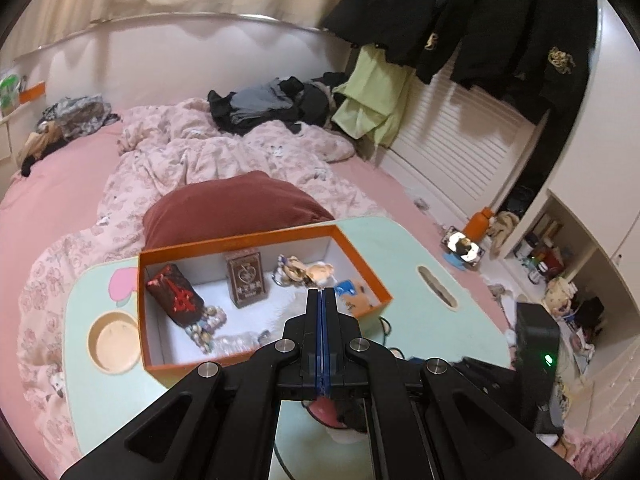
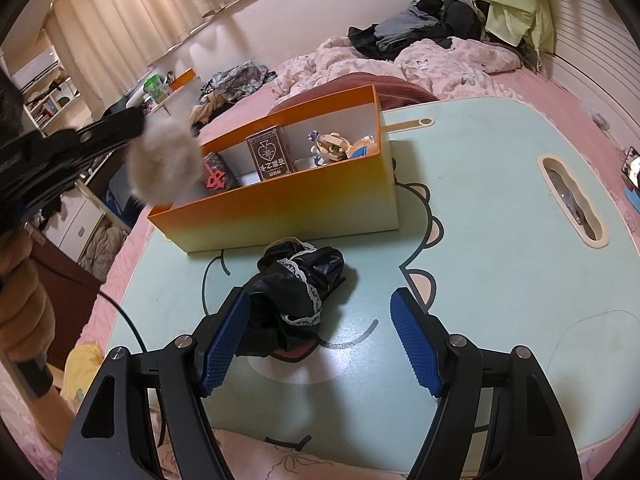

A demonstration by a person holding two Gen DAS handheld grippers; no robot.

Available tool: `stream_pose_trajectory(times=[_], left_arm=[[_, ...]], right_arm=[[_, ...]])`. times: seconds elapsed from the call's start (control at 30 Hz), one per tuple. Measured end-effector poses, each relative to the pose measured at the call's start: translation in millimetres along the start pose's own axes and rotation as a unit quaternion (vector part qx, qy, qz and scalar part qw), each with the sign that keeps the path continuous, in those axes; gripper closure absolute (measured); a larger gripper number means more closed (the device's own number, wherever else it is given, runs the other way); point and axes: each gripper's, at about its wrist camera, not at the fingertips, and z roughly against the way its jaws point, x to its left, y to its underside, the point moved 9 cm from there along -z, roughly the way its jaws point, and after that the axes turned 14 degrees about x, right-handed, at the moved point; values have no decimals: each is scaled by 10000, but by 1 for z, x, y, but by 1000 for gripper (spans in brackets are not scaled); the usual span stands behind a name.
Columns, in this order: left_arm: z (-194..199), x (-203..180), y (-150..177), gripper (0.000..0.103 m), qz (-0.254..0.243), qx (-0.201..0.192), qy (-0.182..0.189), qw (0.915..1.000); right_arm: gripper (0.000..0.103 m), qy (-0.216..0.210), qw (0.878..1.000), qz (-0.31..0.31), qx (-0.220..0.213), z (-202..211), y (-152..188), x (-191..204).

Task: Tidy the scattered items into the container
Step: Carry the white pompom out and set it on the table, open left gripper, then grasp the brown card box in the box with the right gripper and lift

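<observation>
Left gripper (image 1: 320, 294), jaws pressed together, pinches a grey pompom (image 2: 166, 162) above the orange box's (image 2: 280, 216) left end. Right gripper (image 2: 318, 294) hangs spread around the black lace-trimmed cloth (image 2: 296, 292), which lies just beside the box's near wall on the green table (image 2: 480, 220).

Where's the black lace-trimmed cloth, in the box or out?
Out. The black lace-trimmed cloth lies bunched on the table in front of the orange box.
</observation>
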Motion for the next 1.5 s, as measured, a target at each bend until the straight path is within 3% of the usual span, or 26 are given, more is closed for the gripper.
stream_pose_trajectory(times=[0.2,0.4,0.73,0.77,0.83,0.87,0.9,1.1,1.27,1.5], left_arm=[[1,4,30,103,-29,17,-99,9999],[-16,15,65,103,245,177,5,9995],[-48,35,96,102,745,337,92,9966],[-47,37,97,97,792,313,118,9963],[-45,43,99,71,922,269,112,9953],[-42,47,99,48,975,217,81,9950],[-38,52,100,41,1032,132,44,9946],[-20,82,110,41,1440,-165,188,9893],[-28,90,123,40,1469,-75,-280,9887],[-37,77,128,34,1192,-106,-631,9908]], right_arm=[[30,12,10000,29,-9,1,0,0],[30,28,10000,12,-16,-1,0,0],[30,48,10000,-14,-47,2,0,-2],[30,51,10000,-24,-54,3,-1,-3],[30,50,10000,-37,-66,4,-1,-4],[30,53,9999,-45,-78,5,-2,-5],[30,53,9999,-48,-83,6,-2,-6],[30,76,9998,-76,-139,10,-6,-10],[30,92,9998,-41,-151,11,-9,-8],[30,153,9988,189,-417,29,-31,9]])
